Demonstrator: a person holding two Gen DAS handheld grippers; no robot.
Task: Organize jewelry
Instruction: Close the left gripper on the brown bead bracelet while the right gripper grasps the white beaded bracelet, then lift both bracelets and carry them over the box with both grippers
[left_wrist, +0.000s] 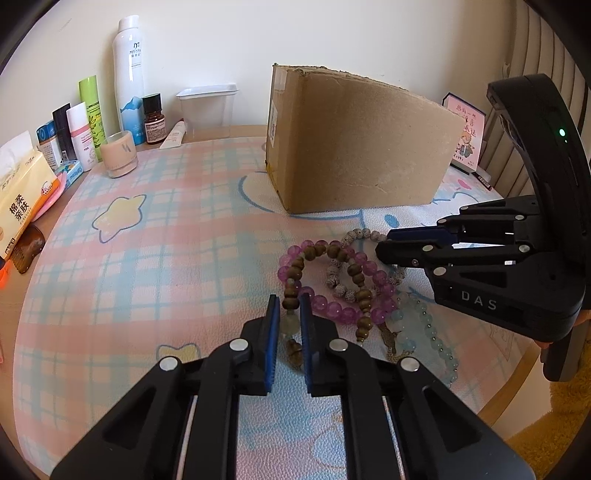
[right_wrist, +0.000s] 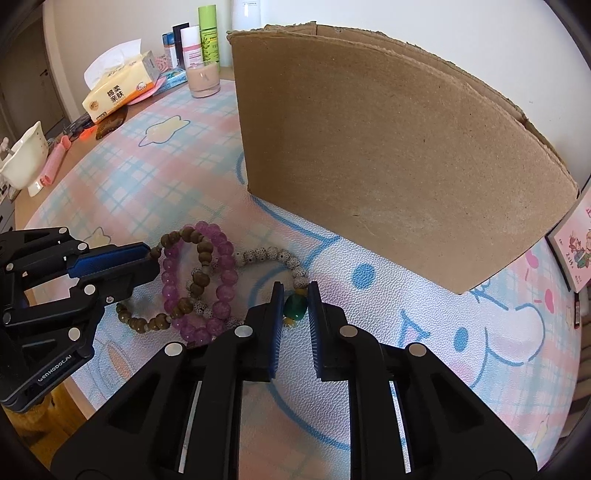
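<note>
A heap of bead bracelets lies on the plaid mat in front of a cardboard box (left_wrist: 354, 144). My left gripper (left_wrist: 289, 301) is closed around the brown wooden bead bracelet (left_wrist: 291, 291), which tangles with a purple bead bracelet (left_wrist: 332, 306). My right gripper (right_wrist: 295, 286) is closed on the green bead (right_wrist: 295, 306) of the white speckled bead bracelet (right_wrist: 291, 263). A pale blue bead bracelet (left_wrist: 424, 332) lies at the right of the heap. The right gripper also shows in the left wrist view (left_wrist: 384, 245), and the left gripper shows in the right wrist view (right_wrist: 153, 258).
Bottles (left_wrist: 129, 74), a candle glass (left_wrist: 119, 153), a clear tub (left_wrist: 207, 107) and a tissue pack (left_wrist: 22, 199) line the far and left edges. A picture book (left_wrist: 465, 136) stands right of the box. A white cup (right_wrist: 22, 158) sits at the left in the right wrist view.
</note>
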